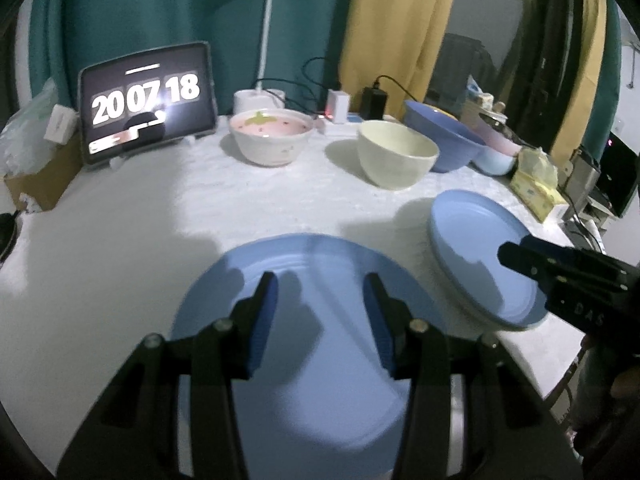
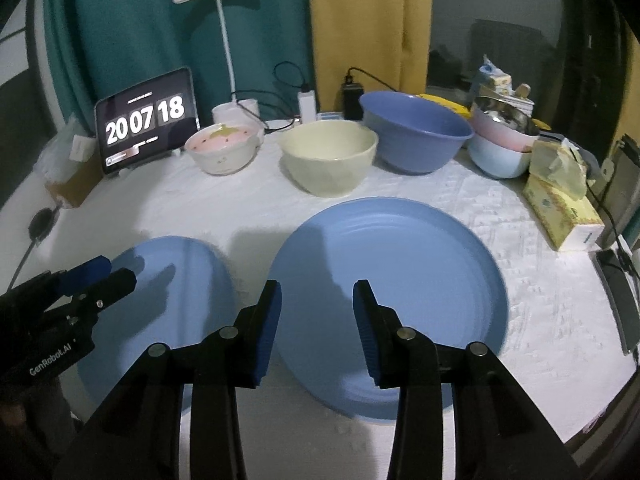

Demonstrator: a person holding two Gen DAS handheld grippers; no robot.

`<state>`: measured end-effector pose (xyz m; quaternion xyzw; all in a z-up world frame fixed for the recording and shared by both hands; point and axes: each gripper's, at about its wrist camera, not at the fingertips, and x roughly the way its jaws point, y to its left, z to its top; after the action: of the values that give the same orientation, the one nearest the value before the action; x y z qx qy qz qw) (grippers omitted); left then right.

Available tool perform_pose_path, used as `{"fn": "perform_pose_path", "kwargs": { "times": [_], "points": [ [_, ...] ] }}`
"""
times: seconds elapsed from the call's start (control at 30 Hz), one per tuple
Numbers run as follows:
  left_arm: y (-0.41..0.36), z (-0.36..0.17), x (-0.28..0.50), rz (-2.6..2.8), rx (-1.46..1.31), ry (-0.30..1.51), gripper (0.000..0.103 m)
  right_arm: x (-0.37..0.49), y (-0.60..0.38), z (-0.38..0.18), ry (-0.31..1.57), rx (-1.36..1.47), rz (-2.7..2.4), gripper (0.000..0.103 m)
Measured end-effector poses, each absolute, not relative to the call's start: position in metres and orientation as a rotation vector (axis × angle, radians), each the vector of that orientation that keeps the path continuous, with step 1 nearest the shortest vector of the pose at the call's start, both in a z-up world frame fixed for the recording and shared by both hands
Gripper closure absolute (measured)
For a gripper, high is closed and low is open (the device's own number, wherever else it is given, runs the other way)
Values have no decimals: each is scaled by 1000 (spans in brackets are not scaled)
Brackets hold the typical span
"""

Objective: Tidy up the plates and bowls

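plates side by side: i'm hovering my left gripper [image 1: 320, 320], jaws parted and empty, over the left blue plate [image 1: 312, 280]; right gripper [image 2: 316, 320], likewise gaping, over the right blue plate [image 2: 400, 280], probably readying to stack them.

The two blue plates [image 2: 400, 280] [image 2: 192, 280] look like smooth, matt plastic with faint moulded rings, and the big blue bowl [image 2: 416, 136] has the same dull finish. The cream bowl [image 2: 328, 156] and the strawberry-patterned bowl [image 2: 222, 152] look like glazed ceramic with a soft sheen, while a shiny metal bowl [image 2: 506, 116] sits in the pastel ones. The white tablecloth [image 2: 500, 200] is textured, embossed fabric, the tissue box [image 2: 560, 216] is printed card, and each gripper's fingers [image 2: 268, 332] are matt black plastic with ribbed blue pads.
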<state>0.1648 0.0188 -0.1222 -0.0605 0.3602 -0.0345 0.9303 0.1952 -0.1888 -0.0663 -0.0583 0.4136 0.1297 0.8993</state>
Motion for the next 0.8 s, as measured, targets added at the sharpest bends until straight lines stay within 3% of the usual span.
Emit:
{"fn": "perform_pose_path", "kwargs": {
  "times": [0.8],
  "points": [
    [84, -148, 142, 94, -148, 735, 57, 185, -137, -102, 935, -162, 345, 63]
  ]
}}
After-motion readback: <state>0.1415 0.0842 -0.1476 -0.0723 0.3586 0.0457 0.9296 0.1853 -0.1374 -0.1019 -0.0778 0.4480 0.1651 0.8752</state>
